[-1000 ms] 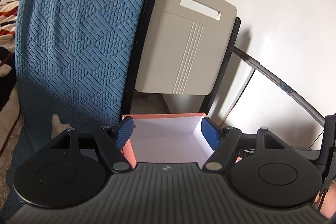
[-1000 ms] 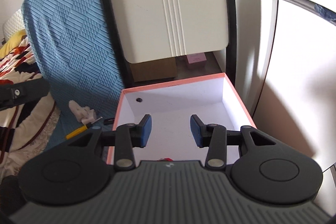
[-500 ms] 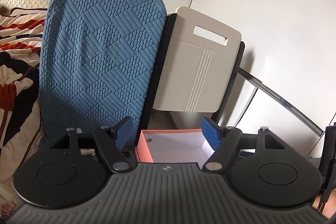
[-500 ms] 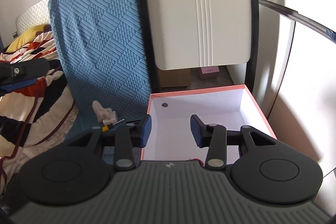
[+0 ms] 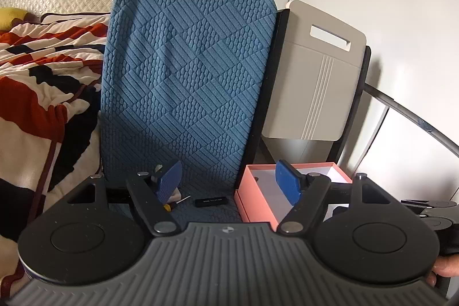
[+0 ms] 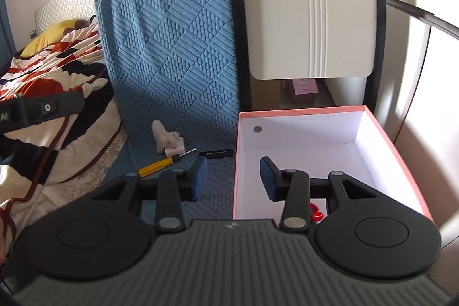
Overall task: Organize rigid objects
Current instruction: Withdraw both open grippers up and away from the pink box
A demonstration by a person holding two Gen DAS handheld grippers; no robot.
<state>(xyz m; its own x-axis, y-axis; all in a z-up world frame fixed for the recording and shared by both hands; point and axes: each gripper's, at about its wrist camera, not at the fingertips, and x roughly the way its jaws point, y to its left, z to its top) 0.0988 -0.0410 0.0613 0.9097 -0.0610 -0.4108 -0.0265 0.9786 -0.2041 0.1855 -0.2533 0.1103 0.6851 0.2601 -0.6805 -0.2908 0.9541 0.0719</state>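
Both tools, left tool (image 5: 229, 182) and right tool (image 6: 233, 179), have drawn back from the pink box (image 6: 401, 162); screwdriver (image 6: 160, 162), black stick (image 6: 219, 153) and, seemingly, crumpled tissue (image 6: 167, 138) now visible.

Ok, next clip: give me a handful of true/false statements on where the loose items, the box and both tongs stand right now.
1. The yellow-handled screwdriver lies inside the pink box. False: it lies on the blue textured cover, to the left of the box.
2. The small black stick lies on the cover just outside the box's left wall. True.
3. The right tongs hold the screwdriver. False: their jaws are open with nothing between them.
4. The left tongs are open and hold nothing. True.
5. The box holds nothing at all. False: something small and red shows near its front edge.
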